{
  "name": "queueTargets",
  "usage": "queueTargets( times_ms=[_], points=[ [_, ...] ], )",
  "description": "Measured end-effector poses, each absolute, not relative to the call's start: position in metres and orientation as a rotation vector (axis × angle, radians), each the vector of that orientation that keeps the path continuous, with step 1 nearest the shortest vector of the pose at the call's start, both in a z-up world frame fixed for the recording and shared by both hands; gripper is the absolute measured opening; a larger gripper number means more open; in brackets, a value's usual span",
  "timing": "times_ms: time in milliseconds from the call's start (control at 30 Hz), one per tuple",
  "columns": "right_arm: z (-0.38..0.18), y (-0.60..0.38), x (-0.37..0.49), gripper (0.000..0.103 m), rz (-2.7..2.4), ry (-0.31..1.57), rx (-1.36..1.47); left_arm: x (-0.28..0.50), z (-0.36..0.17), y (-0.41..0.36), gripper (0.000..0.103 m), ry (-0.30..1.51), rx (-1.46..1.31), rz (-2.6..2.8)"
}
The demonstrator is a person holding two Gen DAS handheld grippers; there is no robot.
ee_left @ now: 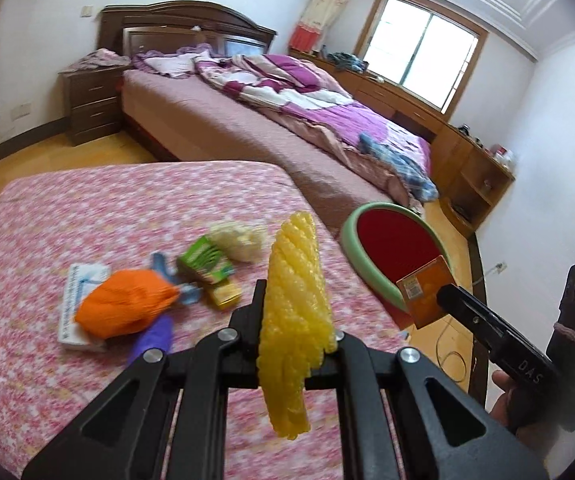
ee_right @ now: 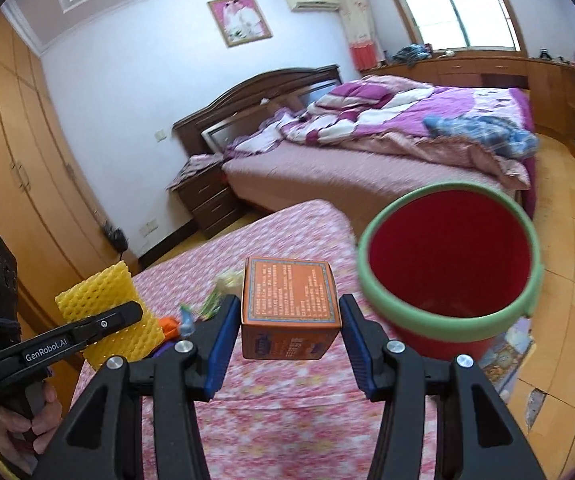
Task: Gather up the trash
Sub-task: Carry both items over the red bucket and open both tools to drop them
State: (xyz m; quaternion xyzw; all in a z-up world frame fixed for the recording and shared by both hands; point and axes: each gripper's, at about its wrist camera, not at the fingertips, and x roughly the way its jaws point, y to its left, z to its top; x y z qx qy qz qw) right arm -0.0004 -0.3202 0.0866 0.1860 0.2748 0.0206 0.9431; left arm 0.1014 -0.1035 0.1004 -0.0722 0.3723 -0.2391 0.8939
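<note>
Both grippers are up in the air, each one grasping a piece of trash. The left gripper (ee_left: 299, 332) is squeezed tight on a yellow foam net (ee_left: 295, 312), a soft bumpy sleeve full of little holes, standing upright between the black jaws. The right gripper (ee_right: 287, 336) pinches an orange box (ee_right: 289, 300) made of card, with blue ribbed pads (ee_right: 219, 344) pressed on both its sides. Small print covers the top of the box, too tiny to read.

Under them is a small bed (ee_left: 127, 208) with a pink flowery cover. More trash lies on it, close together: an orange foam net (ee_left: 123, 308), a white booklet (ee_left: 75, 304) half under that net, a green packet (ee_left: 203, 260), a small yellow packet (ee_left: 225, 294), a crumpled pale wad (ee_left: 239, 240), and something purple (ee_left: 151, 340) by the left gripper.

A round red bucket (ee_right: 447, 256) with a soft green rim stands just beside the small bed, its mouth open. The orange box is near it but not over it.

Past the small bed is a big bed (ee_right: 367, 184) with a rumpled purple and white quilt (ee_right: 407, 116) and a dark wood headboard (ee_left: 183, 28). The floor (ee_right: 567, 280) is yellow wood. A bright window (ee_left: 419, 48) is on the far wall.

White letters on the left gripper's side read "GenRobot.AI". Letters "DAS" show on the right gripper's side.
</note>
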Motion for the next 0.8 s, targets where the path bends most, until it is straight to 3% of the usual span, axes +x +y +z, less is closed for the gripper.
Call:
queueTargets(
  times_ms=[433,800],
  points=[
    [0.073,-0.407,-0.009,0.053,-0.104,0.531,0.452,0.123,0.103,-0.221,0.011,0.780,-0.030,-0.659],
    [0.039,-0.456,0.003,0.054,-0.186,0.570,0.495,0.155,0.075,-0.299,0.011,0.805,0.022,-0.745]
  ],
)
